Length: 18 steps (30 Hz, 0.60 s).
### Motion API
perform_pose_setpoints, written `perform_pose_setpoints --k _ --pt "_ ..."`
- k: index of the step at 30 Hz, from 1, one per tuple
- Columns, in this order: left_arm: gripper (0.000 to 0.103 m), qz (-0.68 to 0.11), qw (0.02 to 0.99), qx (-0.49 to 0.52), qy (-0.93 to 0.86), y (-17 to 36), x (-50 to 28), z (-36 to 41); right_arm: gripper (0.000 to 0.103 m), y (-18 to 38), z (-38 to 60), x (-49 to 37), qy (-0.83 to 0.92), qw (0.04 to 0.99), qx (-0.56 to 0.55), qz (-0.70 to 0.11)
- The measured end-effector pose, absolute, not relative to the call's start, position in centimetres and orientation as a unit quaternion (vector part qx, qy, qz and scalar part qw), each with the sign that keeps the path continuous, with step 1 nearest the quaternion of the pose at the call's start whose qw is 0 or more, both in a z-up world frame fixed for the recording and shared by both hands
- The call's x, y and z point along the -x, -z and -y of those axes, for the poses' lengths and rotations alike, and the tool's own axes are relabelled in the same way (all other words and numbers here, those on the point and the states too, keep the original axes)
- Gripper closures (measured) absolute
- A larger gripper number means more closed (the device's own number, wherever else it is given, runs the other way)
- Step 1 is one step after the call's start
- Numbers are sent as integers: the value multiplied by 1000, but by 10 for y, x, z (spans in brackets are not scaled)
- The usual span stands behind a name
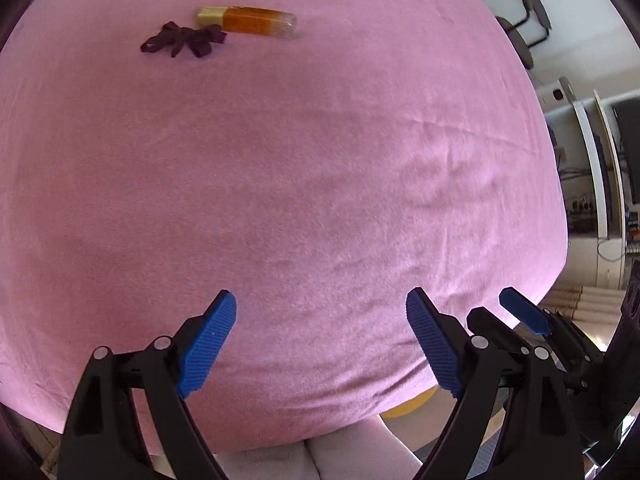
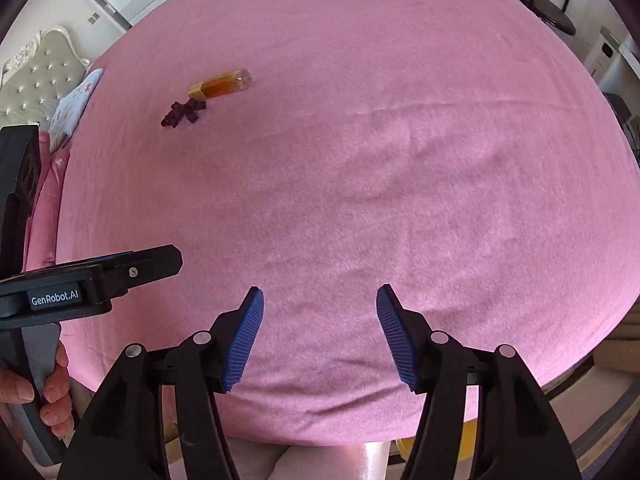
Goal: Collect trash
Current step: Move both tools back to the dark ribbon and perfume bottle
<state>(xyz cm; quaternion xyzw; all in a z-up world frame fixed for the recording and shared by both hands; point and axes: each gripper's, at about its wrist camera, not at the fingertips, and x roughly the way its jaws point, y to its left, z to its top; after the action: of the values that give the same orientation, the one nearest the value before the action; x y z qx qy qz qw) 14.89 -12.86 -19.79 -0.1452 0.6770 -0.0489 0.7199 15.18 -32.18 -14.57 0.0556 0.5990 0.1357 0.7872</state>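
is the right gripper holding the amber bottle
No, the right gripper is open with only pink sheet between its fingers, while the amber bottle lies far off beside a dark ribbon.

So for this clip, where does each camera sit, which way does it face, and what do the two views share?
Left wrist: on the left gripper, facing steeply down over the pink bed sheet; its open blue fingers show, the right gripper at its right edge.
Right wrist: on the right gripper, facing down likewise; its open fingers show, plus the left hand.
Shared: amber bottle and dark ribbon.
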Motion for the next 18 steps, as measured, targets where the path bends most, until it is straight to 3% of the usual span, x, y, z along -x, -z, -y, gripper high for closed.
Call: perform_pose_setpoints --k 18 --pt "15 -631 709 299 -102 219 -266 9 38 159 220 -340 -256 766 37 -588"
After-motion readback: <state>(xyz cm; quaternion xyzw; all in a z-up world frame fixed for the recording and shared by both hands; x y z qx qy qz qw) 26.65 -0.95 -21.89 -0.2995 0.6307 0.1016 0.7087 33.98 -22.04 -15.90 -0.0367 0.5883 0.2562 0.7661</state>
